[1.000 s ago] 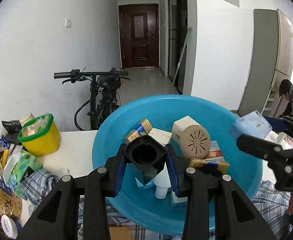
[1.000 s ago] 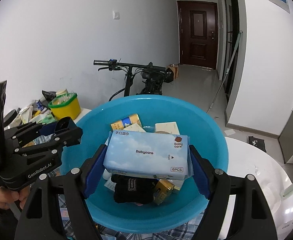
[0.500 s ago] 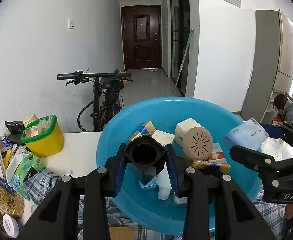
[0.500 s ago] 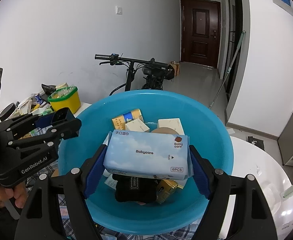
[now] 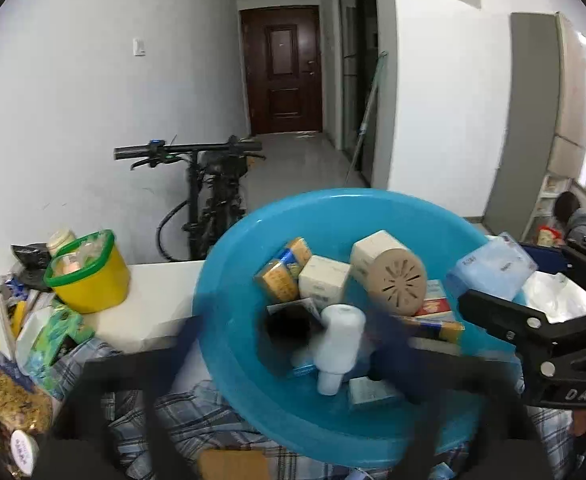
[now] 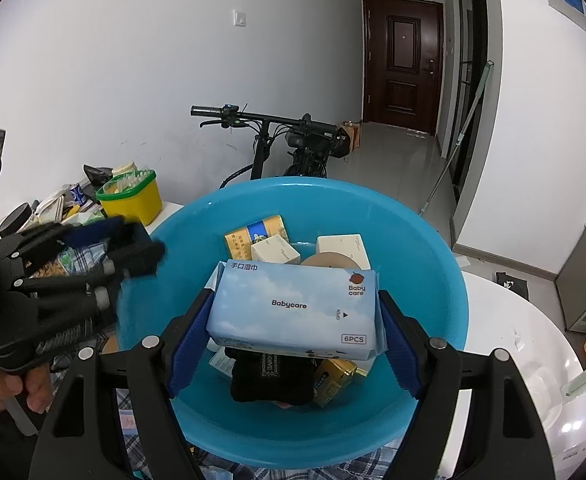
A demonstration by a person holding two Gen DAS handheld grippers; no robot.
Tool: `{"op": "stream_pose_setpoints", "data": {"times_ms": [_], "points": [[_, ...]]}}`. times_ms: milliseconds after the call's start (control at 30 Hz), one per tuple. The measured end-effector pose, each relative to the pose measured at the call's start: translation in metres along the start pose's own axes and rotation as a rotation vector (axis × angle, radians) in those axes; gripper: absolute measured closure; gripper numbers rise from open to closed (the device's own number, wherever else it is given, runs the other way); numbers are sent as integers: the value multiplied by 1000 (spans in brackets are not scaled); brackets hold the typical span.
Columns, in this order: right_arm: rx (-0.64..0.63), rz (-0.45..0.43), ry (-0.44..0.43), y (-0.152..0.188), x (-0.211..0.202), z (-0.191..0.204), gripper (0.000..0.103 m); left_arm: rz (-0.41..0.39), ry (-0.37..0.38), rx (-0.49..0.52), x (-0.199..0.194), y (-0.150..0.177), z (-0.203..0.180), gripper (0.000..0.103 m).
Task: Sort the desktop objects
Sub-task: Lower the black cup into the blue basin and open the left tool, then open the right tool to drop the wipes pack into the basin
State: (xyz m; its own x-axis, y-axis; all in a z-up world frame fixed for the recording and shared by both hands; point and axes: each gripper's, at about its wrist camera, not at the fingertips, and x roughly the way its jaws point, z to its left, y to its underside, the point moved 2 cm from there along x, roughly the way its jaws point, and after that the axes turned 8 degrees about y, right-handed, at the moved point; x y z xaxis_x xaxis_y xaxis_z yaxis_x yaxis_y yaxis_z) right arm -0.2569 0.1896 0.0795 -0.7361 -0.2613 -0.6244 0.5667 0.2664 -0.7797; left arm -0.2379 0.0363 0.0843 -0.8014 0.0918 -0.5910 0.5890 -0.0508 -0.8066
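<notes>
A blue basin (image 5: 253, 248) (image 6: 433, 248) holds several boxes, a white bottle (image 5: 339, 340) and a round beige box (image 5: 397, 284). A black square cup (image 5: 291, 326) lies blurred in the basin. My left gripper (image 5: 293, 344) is motion-blurred, its fingers spread wide and empty; it shows at the left of the right wrist view (image 6: 133, 248). My right gripper (image 6: 293, 344) is shut on a light-blue Babycare wipes pack (image 6: 293, 308) above the basin; the pack also shows in the left wrist view (image 5: 491, 266).
A yellow tub with a green rim (image 5: 87, 276) (image 6: 131, 196) stands left of the basin among snack packets (image 5: 9, 364). A checked cloth (image 5: 181, 420) lies under the basin on the white table (image 6: 513, 328). A bicycle (image 5: 213, 184) stands behind.
My left gripper has opened and let go of the black cup, which now lies in the basin. The right gripper still holds the wipes pack over the basin.
</notes>
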Motion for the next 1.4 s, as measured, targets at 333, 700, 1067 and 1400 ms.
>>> {"op": "stream_pose_setpoints", "data": {"times_ms": [333, 700, 1067, 1400], "points": [[-1, 8, -1, 0, 5, 2, 26, -19, -91, 43, -5, -1, 1, 0], [7, 6, -8, -1, 3, 3, 26, -23, -56, 30, -7, -2, -1, 0], [10, 9, -31, -3, 3, 6, 7, -23, -63, 39, -9, -3, -4, 0], [47, 41, -20, -1, 6, -2, 0, -18, -53, 15, -13, -5, 3, 0]]}}
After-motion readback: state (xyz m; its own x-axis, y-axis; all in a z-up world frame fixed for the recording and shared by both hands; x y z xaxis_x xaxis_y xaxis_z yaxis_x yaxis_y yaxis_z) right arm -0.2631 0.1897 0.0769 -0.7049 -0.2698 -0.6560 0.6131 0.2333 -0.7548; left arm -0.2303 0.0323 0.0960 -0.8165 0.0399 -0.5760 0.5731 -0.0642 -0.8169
